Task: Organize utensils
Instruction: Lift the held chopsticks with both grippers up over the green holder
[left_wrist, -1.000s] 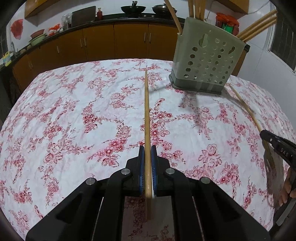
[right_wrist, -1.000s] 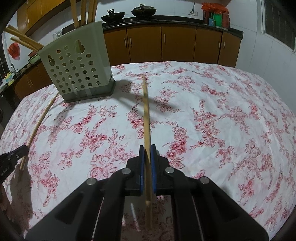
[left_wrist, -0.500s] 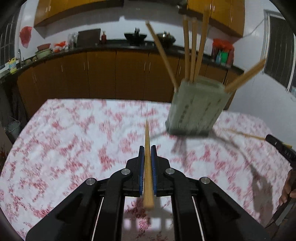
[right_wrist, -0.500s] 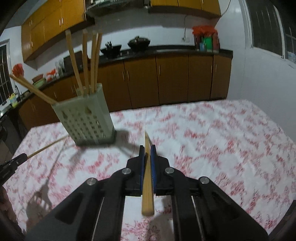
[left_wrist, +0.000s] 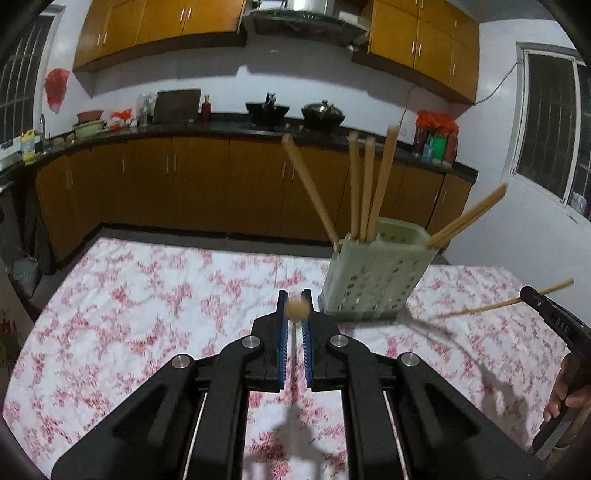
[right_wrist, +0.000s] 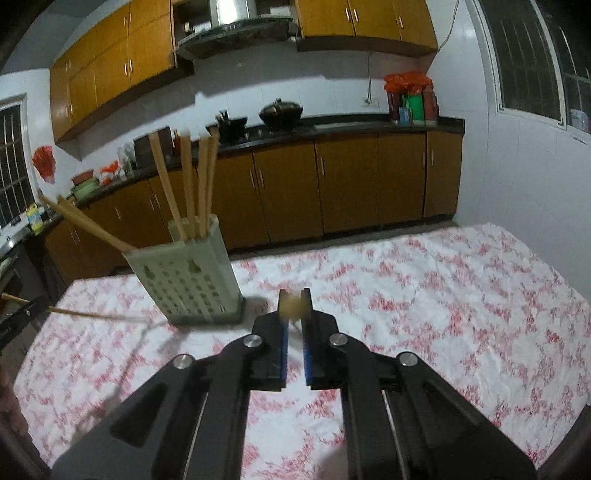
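Left gripper (left_wrist: 294, 309) and right gripper (right_wrist: 294, 307) hang raised, angled downward, jaws clamped tight (each on a chopstick). Fingers (left_wrist: 562, 402) wrap the right gripper's handle.

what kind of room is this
A home kitchen, most likely: wooden cabinets under a dark counter, a wok and lidded pot on the stove beneath a range hood.
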